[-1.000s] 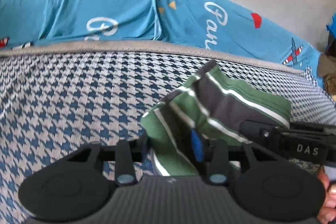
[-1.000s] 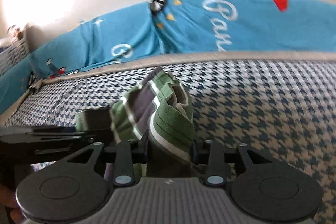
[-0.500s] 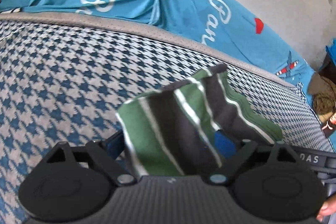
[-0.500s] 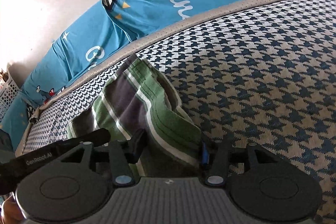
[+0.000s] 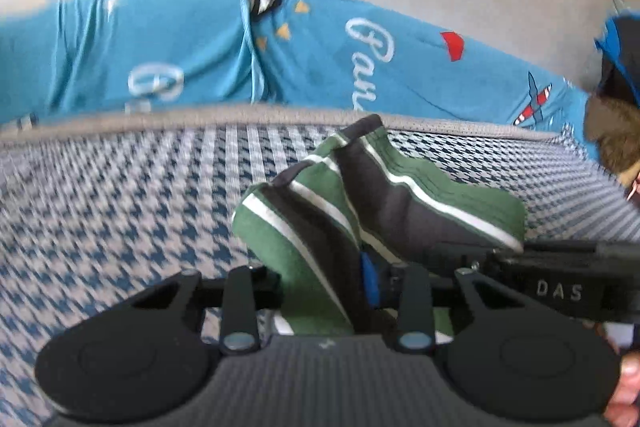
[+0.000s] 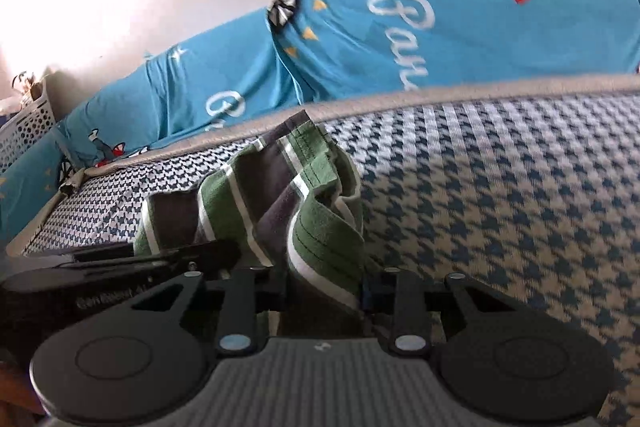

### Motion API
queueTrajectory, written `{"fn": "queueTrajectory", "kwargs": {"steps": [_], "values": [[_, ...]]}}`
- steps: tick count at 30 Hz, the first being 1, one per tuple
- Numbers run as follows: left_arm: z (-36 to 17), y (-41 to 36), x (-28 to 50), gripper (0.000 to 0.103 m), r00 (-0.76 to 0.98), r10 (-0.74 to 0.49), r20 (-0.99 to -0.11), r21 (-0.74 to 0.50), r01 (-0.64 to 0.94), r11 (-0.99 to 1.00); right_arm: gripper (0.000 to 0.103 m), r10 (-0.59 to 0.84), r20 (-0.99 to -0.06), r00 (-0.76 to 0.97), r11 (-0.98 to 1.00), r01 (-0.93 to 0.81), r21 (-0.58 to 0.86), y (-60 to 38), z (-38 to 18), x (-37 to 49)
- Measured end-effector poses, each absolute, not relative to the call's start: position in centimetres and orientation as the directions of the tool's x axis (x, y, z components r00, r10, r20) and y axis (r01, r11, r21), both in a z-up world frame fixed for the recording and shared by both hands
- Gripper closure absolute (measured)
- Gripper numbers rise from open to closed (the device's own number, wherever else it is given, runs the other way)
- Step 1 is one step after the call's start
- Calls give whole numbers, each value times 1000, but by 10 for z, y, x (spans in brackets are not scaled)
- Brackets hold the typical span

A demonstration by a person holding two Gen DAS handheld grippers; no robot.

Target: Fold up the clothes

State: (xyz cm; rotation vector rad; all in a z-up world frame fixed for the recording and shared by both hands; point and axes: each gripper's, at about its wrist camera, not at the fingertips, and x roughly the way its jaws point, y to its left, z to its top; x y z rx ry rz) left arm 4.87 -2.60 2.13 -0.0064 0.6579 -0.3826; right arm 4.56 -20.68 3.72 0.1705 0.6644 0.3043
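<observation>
A green garment (image 5: 400,195) with dark and white stripes hangs bunched between both grippers above the houndstooth bed. In the left wrist view my left gripper (image 5: 322,283) is shut on its near folds, a blue pad showing at the right finger. The right gripper's black body (image 5: 560,283) lies close at the right. In the right wrist view my right gripper (image 6: 324,291) is shut on the garment (image 6: 260,195), whose green hem sticks up between the fingers. The left gripper (image 6: 100,267) reaches in from the left, touching the cloth.
The blue-and-white houndstooth bed cover (image 5: 120,207) ends in a grey piped edge (image 5: 160,115). Behind it lies bright blue printed bedding (image 5: 360,67) against a pale wall. A white perforated basket (image 6: 24,131) stands far left. A thumb (image 5: 628,383) shows at the lower right.
Both views dipped toward the bed half a second ago and have swung back up and level. The garment stays clamped in both grippers, still bunched.
</observation>
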Motion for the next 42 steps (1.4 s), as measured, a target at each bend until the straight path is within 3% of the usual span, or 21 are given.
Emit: {"fn": "queueTrajectory", "kwargs": {"steps": [24,35,42], "values": [[89,67,-17,71,866,-146,-478,29,181,983,73,450,-431,782,893,-408,193,-99,87,-3],[131,179,-13,72,910,72,-409,40,-62,997,73,577,-397,714,813,-550,191,14,100,9],[132,248,3,72,868,164,-468,-27,-199,980,73,633,-420,651,765,-611,205,89,83,19]]}}
